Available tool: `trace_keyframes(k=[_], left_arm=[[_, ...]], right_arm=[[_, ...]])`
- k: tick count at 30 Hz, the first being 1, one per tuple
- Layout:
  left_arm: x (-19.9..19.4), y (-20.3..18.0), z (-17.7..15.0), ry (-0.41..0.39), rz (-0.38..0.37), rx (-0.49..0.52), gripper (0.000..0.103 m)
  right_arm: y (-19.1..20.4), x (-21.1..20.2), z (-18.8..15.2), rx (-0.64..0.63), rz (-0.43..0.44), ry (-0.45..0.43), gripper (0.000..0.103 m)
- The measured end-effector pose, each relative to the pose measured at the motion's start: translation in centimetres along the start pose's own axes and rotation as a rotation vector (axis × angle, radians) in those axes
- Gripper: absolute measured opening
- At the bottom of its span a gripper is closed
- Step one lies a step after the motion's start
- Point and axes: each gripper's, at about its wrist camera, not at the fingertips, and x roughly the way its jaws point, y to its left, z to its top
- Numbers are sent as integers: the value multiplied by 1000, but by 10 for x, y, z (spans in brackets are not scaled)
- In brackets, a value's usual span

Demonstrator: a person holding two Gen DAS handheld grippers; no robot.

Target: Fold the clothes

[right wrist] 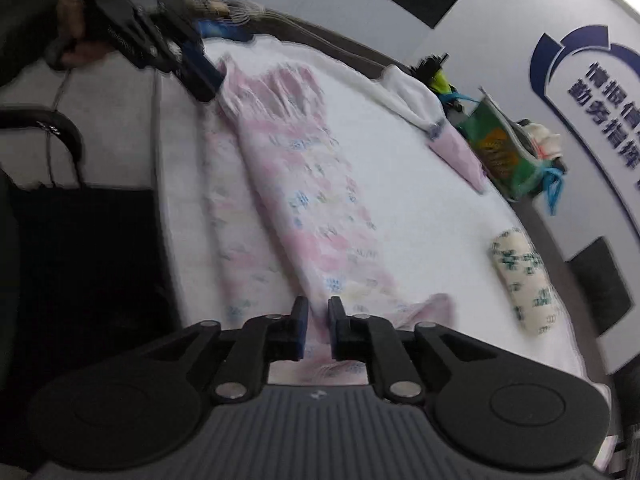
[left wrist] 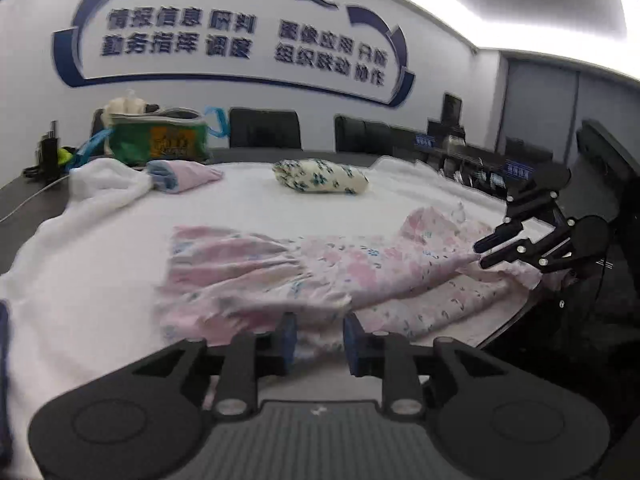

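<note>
While we hold the pink floral garment (left wrist: 280, 276) stretched between our two tongs, most of it lies doubled along its length on the white cloth (left wrist: 100, 240) covering the table. Our right gripper (right wrist: 318, 320) stands narrow, pinching one end of the fabric between its blue pads. Our left gripper (left wrist: 319, 332) has fabric between its pads too, though the gap there looks wider, so we cannot tell how firm that pinch is.

Beyond the tongs lie a rolled floral bundle (left wrist: 320, 178) and a folded pink piece (left wrist: 188, 174), well apart from our work.

We judge the main risk to be uneven pull: if one hand leads, the thin fabric could slip from the looser left pinch, or the long crease could skew. Dragging might also ruck up the white cloth underneath.
</note>
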Motion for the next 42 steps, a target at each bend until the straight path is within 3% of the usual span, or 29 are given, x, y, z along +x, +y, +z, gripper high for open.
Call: trace_keyframes(k=[1, 2, 3, 4, 7, 9, 10, 11, 12, 13, 15, 16, 18, 19, 22, 24, 27, 28, 31, 34, 37, 42], left_arm=[[-6, 3, 0, -18, 14, 6, 35], [-10, 6, 1, -34, 33, 13, 46], [-11, 8, 3, -48, 41, 24, 49], [-10, 9, 4, -56, 52, 41, 53], [10, 7, 10, -38, 102, 124, 54], [23, 6, 11, -12, 132, 141, 53], [32, 7, 10, 14, 142, 127, 45], [38, 9, 9, 36, 146, 108, 26], [38, 13, 8, 45, 154, 76, 21], [37, 16, 7, 54, 161, 44, 21], [34, 22, 7, 55, 166, -14, 24], [23, 21, 11, 9, 140, -30, 26], [1, 20, 18, -84, 89, -63, 44], [-7, 18, 23, -128, 69, -80, 58], [8, 6, 43, -159, 54, -116, 61], [38, 0, 49, -127, 73, -113, 61], [84, -4, 43, -29, 163, -104, 54], [93, -4, 37, 5, 185, -100, 49], [106, 1, 19, 56, 213, -127, 49], [104, 1, 7, 36, 230, -102, 50], [99, 0, 11, 23, 232, -104, 50], [91, -1, 19, 1, 236, -106, 50]], right_arm=[[-4, -7, 2, 31, -2, -55, 30], [-6, -11, 6, 61, -3, -120, 44], [-7, -16, 11, 91, -4, -188, 50], [-7, -13, 16, 106, 15, -241, 51], [-2, 17, 29, 98, 26, -275, 51], [1, 45, 35, 116, 55, -255, 50], [3, 58, 37, 125, 82, -239, 49], [7, 70, 40, 135, 95, -211, 43], [10, 82, 43, 145, 106, -182, 30], [13, 92, 44, 167, 131, -154, 25], [23, 102, 44, 197, 175, -137, 20], [29, 103, 43, 193, 181, -136, 20], [34, 99, 43, 204, 169, -145, 20], [34, 97, 42, 223, 180, -150, 20], [37, 95, 44, 242, 171, -162, 20], [37, 84, 41, 256, 133, -180, 25], [25, 60, 33, 356, 45, -220, 31], [18, 49, 26, 416, -2, -230, 32], [-1, 30, 11, 615, -144, -242, 33], [-12, 35, 5, 816, -194, -255, 33], [-11, 63, 15, 850, -196, -221, 33], [2, 101, 28, 778, -248, -115, 33]])
